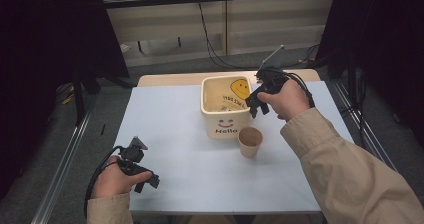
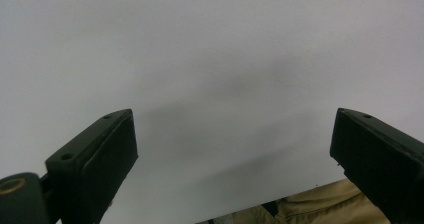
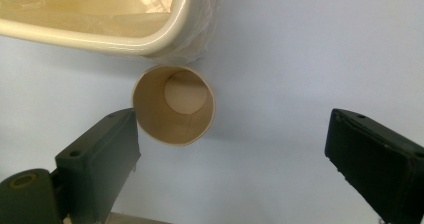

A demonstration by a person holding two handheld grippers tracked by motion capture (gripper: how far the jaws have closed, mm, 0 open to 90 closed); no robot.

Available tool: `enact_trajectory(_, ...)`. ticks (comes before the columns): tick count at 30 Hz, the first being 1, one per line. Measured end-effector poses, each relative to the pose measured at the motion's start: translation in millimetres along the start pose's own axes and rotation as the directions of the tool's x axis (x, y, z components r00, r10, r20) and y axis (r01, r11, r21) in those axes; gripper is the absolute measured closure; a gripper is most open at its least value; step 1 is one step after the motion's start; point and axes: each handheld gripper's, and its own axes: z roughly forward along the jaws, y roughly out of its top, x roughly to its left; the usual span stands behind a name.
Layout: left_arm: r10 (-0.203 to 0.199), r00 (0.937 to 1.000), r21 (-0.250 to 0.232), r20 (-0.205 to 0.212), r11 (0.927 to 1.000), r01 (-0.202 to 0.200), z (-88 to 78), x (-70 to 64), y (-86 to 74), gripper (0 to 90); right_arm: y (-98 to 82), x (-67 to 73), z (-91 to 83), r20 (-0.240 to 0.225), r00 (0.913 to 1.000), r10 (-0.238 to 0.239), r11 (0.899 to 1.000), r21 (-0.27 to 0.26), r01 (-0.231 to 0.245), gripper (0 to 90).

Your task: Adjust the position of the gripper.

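The left gripper (image 1: 146,181) is held low over the near left part of the white table sheet (image 1: 170,134), gripped by the person's left hand (image 1: 114,178). Its jaws stand wide apart with nothing between them; in the left gripper view (image 2: 235,154) they frame bare sheet, and a bit of tan sleeve (image 2: 320,204) shows below them.

Farther out and to the right, the right gripper (image 1: 257,104) is held in the right hand (image 1: 287,100) above the sheet, at the right rim of the cream bin, jaws pointing down. Its jaws are also spread wide and hold nothing, as the right gripper view (image 3: 232,154) shows.

Below that gripper and slightly nearer the person stands a brown paper cup (image 1: 250,141), upright and empty. In the right gripper view the paper cup (image 3: 173,105) lies just ahead of the left-hand jaw, its round mouth open to the camera.

Just beyond the cup, close enough that I cannot tell whether they touch, is the cream square bin (image 1: 226,124), with a smiley and the word "Hello" on its near wall. Its rim (image 3: 100,36) crosses the top of the right gripper view, and a clear plastic liner (image 3: 90,4) shows inside it.
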Motion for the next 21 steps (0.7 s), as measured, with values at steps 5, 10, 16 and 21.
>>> enact_trajectory(5,-0.004,1.0,0.0,0.003,1.0,0.004,0.0,0.1,-0.2,4.8,1.7,1.9,-3.5,0.002,1.0,-0.009,1.0,-0.004,0.009,7.2)
enact_trajectory(10,0.005,1.0,0.002,-0.004,1.0,-0.005,-0.9,1.1,-0.3,4.8,2.7,10.9,-4.7,0.005,0.9997,-0.025,1.0,-0.006,0.025,7.1)
enact_trajectory(16,-0.003,0.9999,0.006,0.011,1.0,0.003,-1.4,0.7,-0.9,4.8,4.2,28.9,-2.8,0.007,0.9986,-0.053,0.999,-0.006,0.053,6.7)
enact_trajectory(21,-0.01,0.9999,-0.009,0.004,0.9999,0.01,-1.3,0.7,-1.6,4.8,5.0,37.9,-1.8,0.01,0.998,-0.062,0.998,-0.007,0.063,6.3)
